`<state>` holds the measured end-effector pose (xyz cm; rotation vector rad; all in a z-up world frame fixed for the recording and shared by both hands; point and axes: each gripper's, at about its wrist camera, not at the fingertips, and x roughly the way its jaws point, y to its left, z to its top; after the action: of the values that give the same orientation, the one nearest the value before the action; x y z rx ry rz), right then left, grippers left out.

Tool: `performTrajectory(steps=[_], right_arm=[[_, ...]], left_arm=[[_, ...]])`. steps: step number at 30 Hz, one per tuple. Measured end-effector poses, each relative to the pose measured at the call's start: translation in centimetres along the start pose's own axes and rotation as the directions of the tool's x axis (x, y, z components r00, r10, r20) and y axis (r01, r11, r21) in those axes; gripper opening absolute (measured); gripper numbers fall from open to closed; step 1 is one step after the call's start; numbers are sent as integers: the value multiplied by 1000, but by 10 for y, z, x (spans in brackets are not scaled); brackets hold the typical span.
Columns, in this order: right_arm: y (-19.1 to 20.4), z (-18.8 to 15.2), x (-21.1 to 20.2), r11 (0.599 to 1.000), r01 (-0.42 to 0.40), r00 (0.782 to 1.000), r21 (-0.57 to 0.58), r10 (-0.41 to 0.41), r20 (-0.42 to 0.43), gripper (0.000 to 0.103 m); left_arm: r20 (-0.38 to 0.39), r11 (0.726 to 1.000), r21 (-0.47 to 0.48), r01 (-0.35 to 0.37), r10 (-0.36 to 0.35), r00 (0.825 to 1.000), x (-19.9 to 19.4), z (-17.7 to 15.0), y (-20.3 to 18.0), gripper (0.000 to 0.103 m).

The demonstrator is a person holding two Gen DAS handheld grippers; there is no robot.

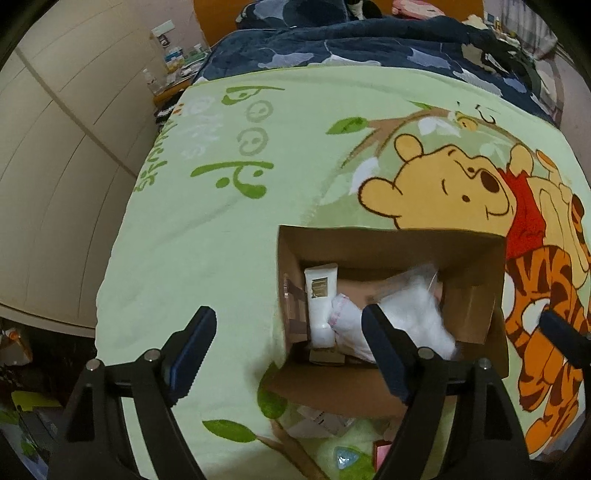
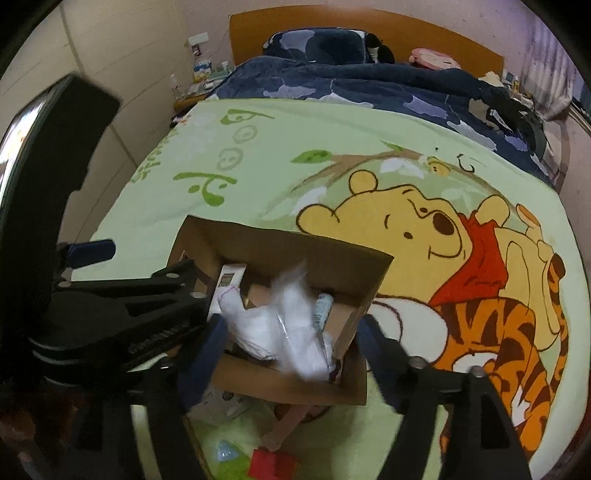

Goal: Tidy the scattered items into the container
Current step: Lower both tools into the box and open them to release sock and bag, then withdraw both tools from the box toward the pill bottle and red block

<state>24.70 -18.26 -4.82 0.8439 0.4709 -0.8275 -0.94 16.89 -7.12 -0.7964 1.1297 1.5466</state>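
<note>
Cardboard box (image 1: 391, 254) on the green bed blanket (image 1: 207, 236), holding a white tube (image 1: 320, 302) and a blurred white bag (image 2: 295, 332). Both tools wide, gripping nothing: left tool (image 1: 288, 354), right tool (image 2: 291, 354). Small items (image 2: 258, 454) near the box partly hidden, hard to identify.

A bed (image 1: 229, 258) carries everything. Its near part is covered by a light green cartoon blanket (image 1: 207, 229) printed with a yellow bear and an orange striped tiger. A dark blue quilt (image 1: 369, 48) lies bunched across the far part, up to the orange headboard (image 2: 424, 33). On the green blanket, towards the near edge, stands an open cardboard box (image 1: 476, 280). Just in front of the box, by the near edge, lie a small pale blue triangular piece (image 1: 341, 459), a red block (image 2: 273, 465) and a white packet (image 1: 317, 422), partly under the box's near wall.
</note>
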Motion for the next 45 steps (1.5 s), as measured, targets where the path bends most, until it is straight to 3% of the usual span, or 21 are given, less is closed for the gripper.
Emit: performTrajectory(steps=[10, 15, 27, 34, 35, 45], right_arm=[[-11, -2, -18, 999, 24, 999, 43, -26, 47, 88], [-20, -14, -33, 997, 44, 996, 65, -49, 72, 93], [-36, -60, -69, 983, 122, 987, 134, -134, 88, 93], [-27, -96, -87, 984, 120, 988, 129, -131, 85, 93], [-26, -100, -90, 976, 141, 978, 163, -163, 131, 93], [-18, -117, -118, 975, 155, 965, 159, -183, 186, 93]], left_arm=[[34, 1000, 7, 22, -23, 999, -13, 0, -2, 82], [51, 999, 18, 49, -50, 997, -27, -8, -4, 88], [58, 996, 55, 66, -69, 996, -61, -71, -5, 93], [40, 996, 55, 70, -72, 997, -76, -111, -7, 93], [44, 996, 55, 68, -71, 997, -79, -114, -7, 93], [109, 995, 72, 70, -77, 991, -109, -124, -13, 93]])
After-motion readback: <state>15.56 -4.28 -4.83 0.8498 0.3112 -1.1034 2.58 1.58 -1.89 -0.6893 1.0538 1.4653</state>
